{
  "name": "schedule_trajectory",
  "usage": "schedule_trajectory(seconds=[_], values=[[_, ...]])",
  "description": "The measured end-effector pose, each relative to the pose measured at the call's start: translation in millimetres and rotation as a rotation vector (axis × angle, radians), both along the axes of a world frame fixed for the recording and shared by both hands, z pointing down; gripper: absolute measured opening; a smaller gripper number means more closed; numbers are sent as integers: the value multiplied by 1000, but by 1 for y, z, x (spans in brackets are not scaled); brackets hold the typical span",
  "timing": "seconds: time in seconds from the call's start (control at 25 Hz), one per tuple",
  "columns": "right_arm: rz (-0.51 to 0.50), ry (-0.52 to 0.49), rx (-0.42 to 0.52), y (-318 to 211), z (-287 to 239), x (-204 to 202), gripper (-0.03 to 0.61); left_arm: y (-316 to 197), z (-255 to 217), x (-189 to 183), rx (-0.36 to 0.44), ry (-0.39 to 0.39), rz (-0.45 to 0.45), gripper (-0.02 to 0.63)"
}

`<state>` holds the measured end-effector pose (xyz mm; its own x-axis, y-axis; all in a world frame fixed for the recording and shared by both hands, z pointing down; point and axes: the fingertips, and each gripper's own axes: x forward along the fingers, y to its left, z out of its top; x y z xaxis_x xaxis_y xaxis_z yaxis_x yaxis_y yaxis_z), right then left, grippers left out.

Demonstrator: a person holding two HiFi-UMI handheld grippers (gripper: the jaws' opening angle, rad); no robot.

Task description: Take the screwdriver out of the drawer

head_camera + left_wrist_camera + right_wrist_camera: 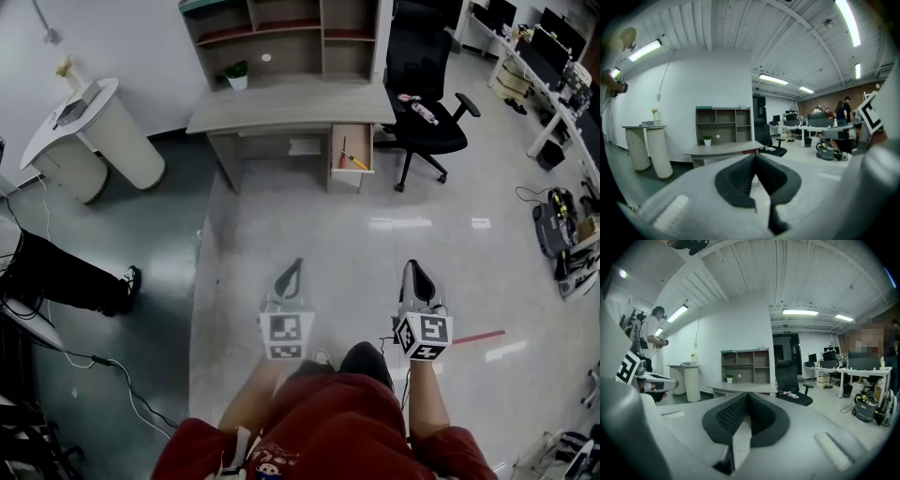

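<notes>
The screwdriver [353,159], with a yellow handle, lies in the open drawer [351,152] under the right end of the grey desk [291,106], far ahead in the head view. Both grippers are held over the floor well short of the desk. My left gripper [296,266] is shut and empty; its jaw tips meet in the left gripper view [755,156], pointing at the desk [722,150]. My right gripper [413,267] is also shut with nothing in it, its tips [748,394] touching. The desk [740,388] sits straight ahead in the right gripper view.
A black office chair [424,84] with a bottle on its seat stands right of the drawer. A white round stand [89,131] is at the left. Shelves [286,33] top the desk, with a small plant [237,73]. Cables [84,361] trail on the floor at left. Desks and people fill the right.
</notes>
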<state>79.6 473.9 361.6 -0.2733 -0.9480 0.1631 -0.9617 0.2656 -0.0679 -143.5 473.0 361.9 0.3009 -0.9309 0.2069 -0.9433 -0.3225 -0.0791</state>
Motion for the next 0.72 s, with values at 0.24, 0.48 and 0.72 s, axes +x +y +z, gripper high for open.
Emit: schedule_trajectory(seconds=[0.24,0.48,0.72], values=[[6,-9,-17,-9,8,-21,0,-9,6,-19,-14,-11,17,-3],[9,-14,-23,-35,18,-22,0,-35,14,-20,-22,-7,18,-3],[9,-27,-10,-82,24,-14,0,-80,19,-13,-20,-12,13,-4]])
